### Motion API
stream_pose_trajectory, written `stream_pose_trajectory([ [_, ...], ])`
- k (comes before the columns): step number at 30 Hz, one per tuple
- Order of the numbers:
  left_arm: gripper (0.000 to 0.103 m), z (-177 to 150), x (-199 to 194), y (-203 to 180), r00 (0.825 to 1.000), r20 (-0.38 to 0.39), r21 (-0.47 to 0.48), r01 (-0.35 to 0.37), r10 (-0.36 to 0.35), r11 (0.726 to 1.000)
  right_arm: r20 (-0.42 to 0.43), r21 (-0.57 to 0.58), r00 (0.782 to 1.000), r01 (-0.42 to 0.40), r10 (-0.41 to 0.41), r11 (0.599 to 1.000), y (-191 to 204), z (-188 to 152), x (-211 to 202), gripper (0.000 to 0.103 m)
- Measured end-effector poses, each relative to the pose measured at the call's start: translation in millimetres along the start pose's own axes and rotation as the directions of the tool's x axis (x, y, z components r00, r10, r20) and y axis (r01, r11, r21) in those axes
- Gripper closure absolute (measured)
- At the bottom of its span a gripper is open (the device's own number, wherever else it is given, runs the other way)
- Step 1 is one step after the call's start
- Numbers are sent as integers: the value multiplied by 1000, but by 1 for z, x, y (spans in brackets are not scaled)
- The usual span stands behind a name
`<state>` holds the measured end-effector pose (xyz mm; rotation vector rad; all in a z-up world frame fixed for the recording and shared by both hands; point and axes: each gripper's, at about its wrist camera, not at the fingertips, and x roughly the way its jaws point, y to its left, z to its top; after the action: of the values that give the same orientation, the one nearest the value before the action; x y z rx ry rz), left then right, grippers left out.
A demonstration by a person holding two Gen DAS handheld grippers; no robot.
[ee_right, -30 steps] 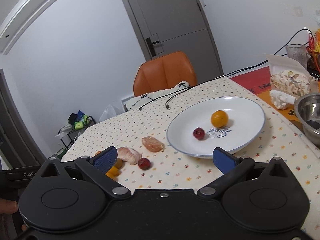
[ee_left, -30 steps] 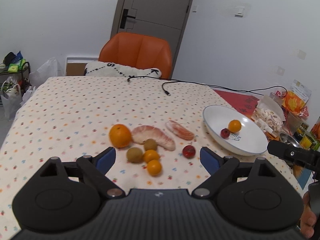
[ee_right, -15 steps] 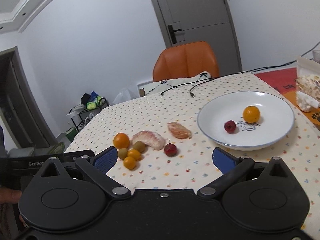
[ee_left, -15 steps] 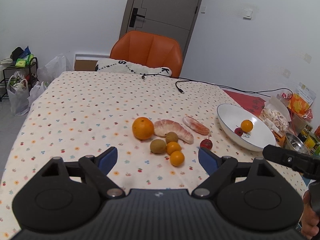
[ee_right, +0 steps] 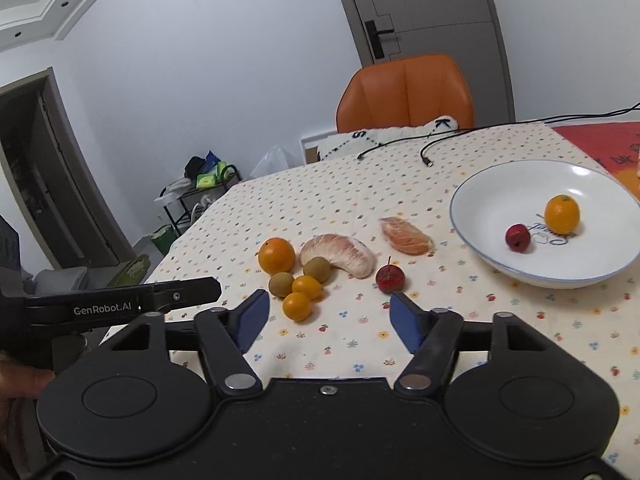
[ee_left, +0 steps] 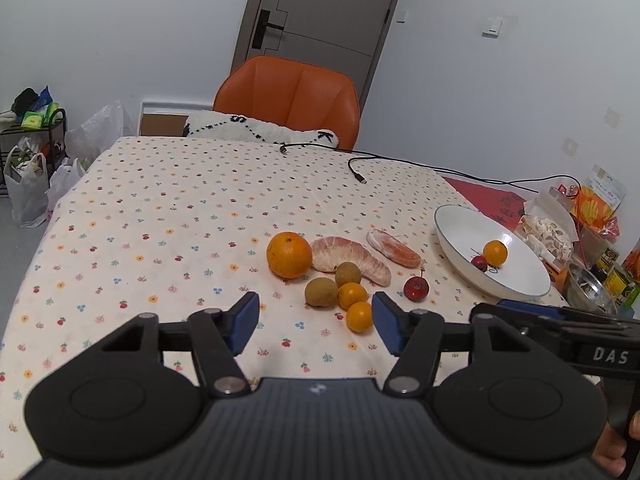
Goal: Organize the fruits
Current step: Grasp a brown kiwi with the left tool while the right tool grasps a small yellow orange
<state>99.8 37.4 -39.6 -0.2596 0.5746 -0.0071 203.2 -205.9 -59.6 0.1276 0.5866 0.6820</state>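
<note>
Loose fruit lies mid-table: a big orange [ee_left: 289, 255] [ee_right: 276, 256], two peeled pomelo segments [ee_left: 352, 259] [ee_right: 406, 235], two green-brown fruits [ee_left: 321, 292], two small oranges [ee_left: 359, 317] [ee_right: 297, 306] and a small red fruit [ee_left: 416, 288] [ee_right: 390, 278]. The white plate [ee_left: 516, 280] [ee_right: 512, 184] at the right holds one small orange [ee_right: 562, 214] and one red fruit [ee_right: 518, 237]. My left gripper [ee_left: 316, 326] stands open just short of the cluster, with nothing between its fingers. My right gripper [ee_right: 328, 322] is open too, empty, in front of the small oranges and the red fruit.
A dotted tablecloth [ee_left: 180, 216] covers the table. A black cable [ee_left: 360, 168] lies at the far side by an orange chair [ee_left: 288, 96]. Snack packs and a steel bowl [ee_left: 588, 292] crowd the right edge. Bags and a rack [ee_left: 32, 152] stand on the floor, left.
Both grippers swung left, so the fruit cluster shifted toward the middle of each view. The jaws of both have narrowed but stay open. No fruit moved.
</note>
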Motion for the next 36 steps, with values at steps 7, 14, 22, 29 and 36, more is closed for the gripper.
stream_pose_trajectory([
  [7, 49, 2, 10, 5, 1000, -11, -4, 17, -17, 1000, -33, -20, 999, -19, 19, 1000, 10, 1, 15, 45],
  [14, 54, 3, 22, 13, 999, -31, -10, 32, -33, 999, -75, -31, 996, -44, 41, 999, 17, 0, 36, 53],
  [22, 54, 4, 39, 22, 997, -58, -24, 46, -47, 999, -119, -20, 992, -54, 52, 998, 17, -3, 60, 57],
  [29, 54, 6, 51, 28, 996, -72, -37, 52, -55, 998, -147, -21, 987, -69, 65, 997, 19, -3, 81, 64],
  [36, 54, 7, 60, 27, 995, -79, -36, 64, -67, 997, -145, -9, 984, -105, 103, 994, 15, -3, 88, 80],
])
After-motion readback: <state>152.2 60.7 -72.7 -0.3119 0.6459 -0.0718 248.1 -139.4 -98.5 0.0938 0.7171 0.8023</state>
